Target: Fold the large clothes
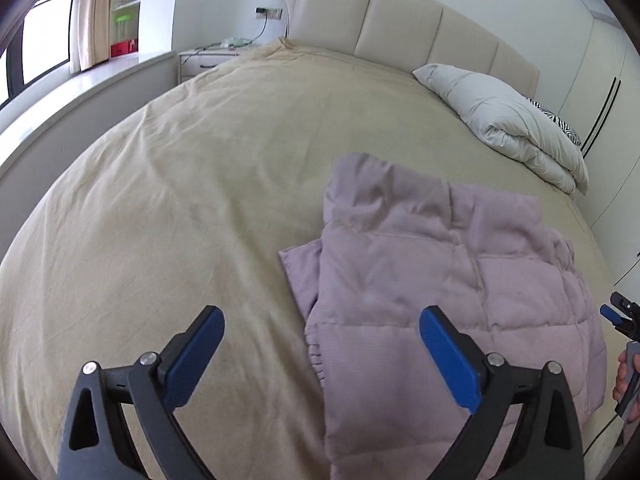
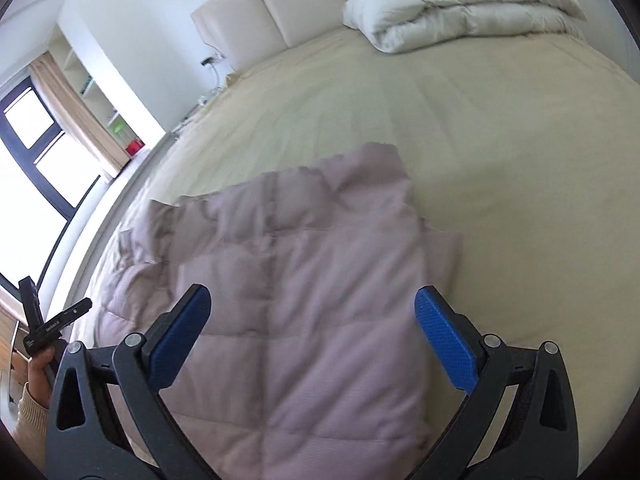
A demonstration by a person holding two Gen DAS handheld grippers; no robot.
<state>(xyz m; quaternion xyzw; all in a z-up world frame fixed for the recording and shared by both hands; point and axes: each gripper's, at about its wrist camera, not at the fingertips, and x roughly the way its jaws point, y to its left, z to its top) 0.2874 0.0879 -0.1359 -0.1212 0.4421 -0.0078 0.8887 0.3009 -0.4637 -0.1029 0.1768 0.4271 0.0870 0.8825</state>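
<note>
A pale lilac quilted jacket (image 1: 440, 280) lies folded into a long block on the beige bed cover (image 1: 180, 200), near the bed's front edge. My left gripper (image 1: 322, 316) hovers above its left edge, jaws wide apart and nothing between the blue pads. In the right wrist view the same jacket (image 2: 300, 300) fills the middle, and my right gripper (image 2: 312, 296) hangs over it, open and holding nothing. Each gripper shows at the edge of the other's view: the right gripper (image 1: 624, 320) at far right, the left gripper (image 2: 48, 320) at far left, in a person's hand.
A folded white duvet (image 1: 508, 120) lies by the padded headboard (image 1: 400, 20) at the back right, with a zebra-print pillow behind it. A nightstand (image 1: 204, 58) with cables stands at the back left, beside a window ledge (image 1: 80, 92) and shelves.
</note>
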